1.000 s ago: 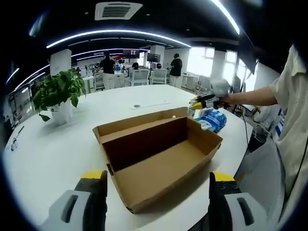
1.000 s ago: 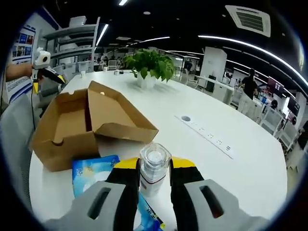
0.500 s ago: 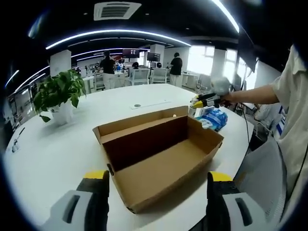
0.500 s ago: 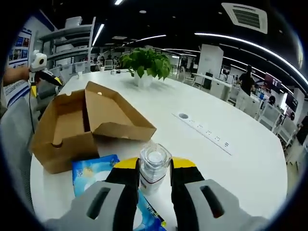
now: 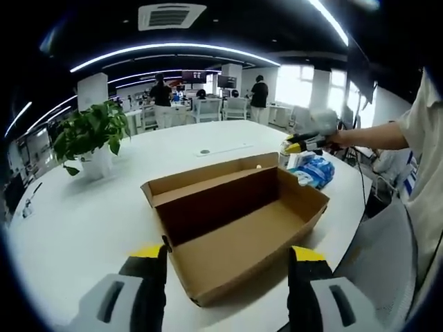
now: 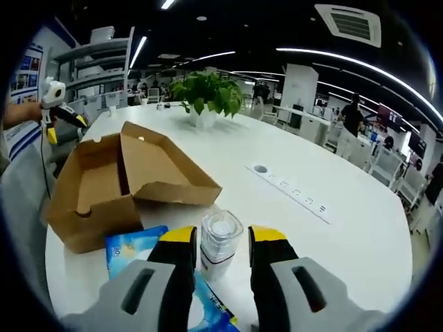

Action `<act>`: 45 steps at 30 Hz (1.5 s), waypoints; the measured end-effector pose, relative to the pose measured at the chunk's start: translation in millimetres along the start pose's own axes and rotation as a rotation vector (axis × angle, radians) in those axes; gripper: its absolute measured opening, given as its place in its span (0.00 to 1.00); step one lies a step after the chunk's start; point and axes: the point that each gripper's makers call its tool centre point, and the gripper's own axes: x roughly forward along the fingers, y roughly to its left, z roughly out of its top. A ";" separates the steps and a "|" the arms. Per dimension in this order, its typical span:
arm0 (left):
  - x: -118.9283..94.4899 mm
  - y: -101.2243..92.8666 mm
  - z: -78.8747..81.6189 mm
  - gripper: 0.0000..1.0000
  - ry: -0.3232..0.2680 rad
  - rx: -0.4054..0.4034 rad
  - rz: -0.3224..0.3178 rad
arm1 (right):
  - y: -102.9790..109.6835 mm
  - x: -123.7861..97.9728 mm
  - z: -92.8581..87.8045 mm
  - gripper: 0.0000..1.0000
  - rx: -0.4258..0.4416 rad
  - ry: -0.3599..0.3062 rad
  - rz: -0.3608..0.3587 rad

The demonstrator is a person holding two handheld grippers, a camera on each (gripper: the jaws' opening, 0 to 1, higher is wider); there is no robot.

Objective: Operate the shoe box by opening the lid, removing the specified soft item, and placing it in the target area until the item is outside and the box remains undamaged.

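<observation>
The brown cardboard shoe box point(image 5: 235, 228) lies open on the white table point(image 5: 76, 221), its lid folded back and its inside bare. My left gripper point(image 5: 227, 280) is open, and the box's near corner sits between its wide-spread jaws. My right gripper point(image 6: 223, 257) is open, with a clear lidded jar point(image 6: 220, 238) standing between its fingers and a thin gap on each side. A soft blue packet point(image 6: 130, 249) lies on the table under that gripper, beside the box point(image 6: 104, 187). The left gripper view has the packet point(image 5: 315, 170) past the box's far end, with the right gripper point(image 5: 304, 144) above it.
A potted plant point(image 5: 86, 135) stands on the far side of the table, and a flush socket strip point(image 6: 291, 190) runs across it. The table edge is close behind the box. A person's arm point(image 5: 374, 137) reaches in from the right. Several people stand far off.
My right gripper's jaws have spread apart and let go of the jar, which stands where it was. The left gripper's jaws have drawn in slightly, and its view has shifted a little.
</observation>
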 end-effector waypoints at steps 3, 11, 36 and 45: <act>-0.5 2.8 -2.6 0.61 0.010 -0.002 0.016 | 1.1 -4.5 3.0 0.28 0.003 0.004 -0.010; -2.4 12.2 -15.0 0.42 0.061 -0.026 0.087 | 4.5 -15.6 8.0 0.35 0.034 0.049 -0.022; 6.3 40.4 -49.7 0.11 0.132 -0.333 0.249 | 32.4 -11.0 60.4 0.33 -0.003 0.127 0.045; 4.8 42.1 -53.0 0.05 0.136 -0.422 0.267 | 43.4 7.4 55.8 0.31 0.002 0.182 0.070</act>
